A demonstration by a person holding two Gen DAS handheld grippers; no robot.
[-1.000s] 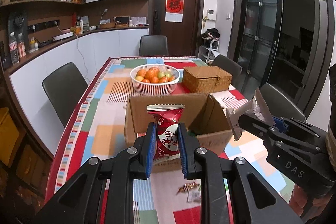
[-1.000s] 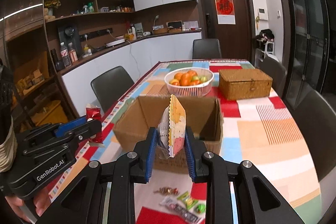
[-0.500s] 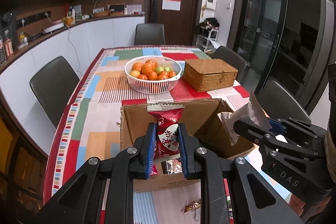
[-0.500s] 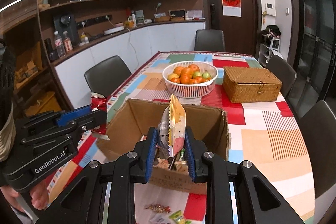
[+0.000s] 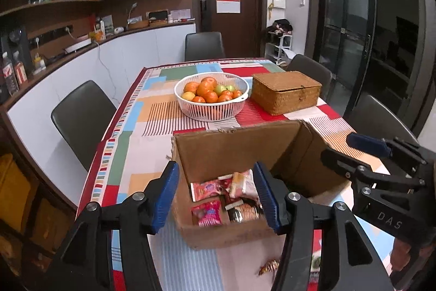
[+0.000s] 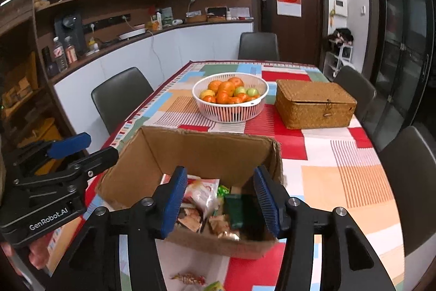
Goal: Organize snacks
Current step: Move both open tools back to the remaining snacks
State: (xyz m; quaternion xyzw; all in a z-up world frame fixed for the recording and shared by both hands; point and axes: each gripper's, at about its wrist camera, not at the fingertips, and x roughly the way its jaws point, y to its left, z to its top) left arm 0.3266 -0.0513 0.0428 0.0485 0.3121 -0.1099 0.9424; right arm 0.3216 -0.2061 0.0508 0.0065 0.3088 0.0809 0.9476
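Observation:
An open cardboard box [image 5: 231,146] [image 6: 201,149] stands on the patterned tablecloth and holds several snack packets [image 5: 215,198] [image 6: 207,206]. My left gripper [image 5: 216,197] hangs open and empty just above the box's near side. My right gripper [image 6: 220,202] is also open and empty over the box. Each gripper shows in the other's view: the right one [image 5: 381,182] at the box's right, the left one [image 6: 54,176] at its left. A wrapped candy [image 5: 268,267] [image 6: 188,278] lies on the table in front of the box.
A white basket of oranges [image 5: 212,94] [image 6: 230,97] and a lidded wicker box [image 5: 286,92] [image 6: 314,102] stand behind the cardboard box. Dark chairs [image 5: 81,116] surround the table. A counter runs along the left wall.
Both grippers have opened. The red packet from the left and the orange-white packet from the right have dropped into the box. Both grippers moved closer over the box.

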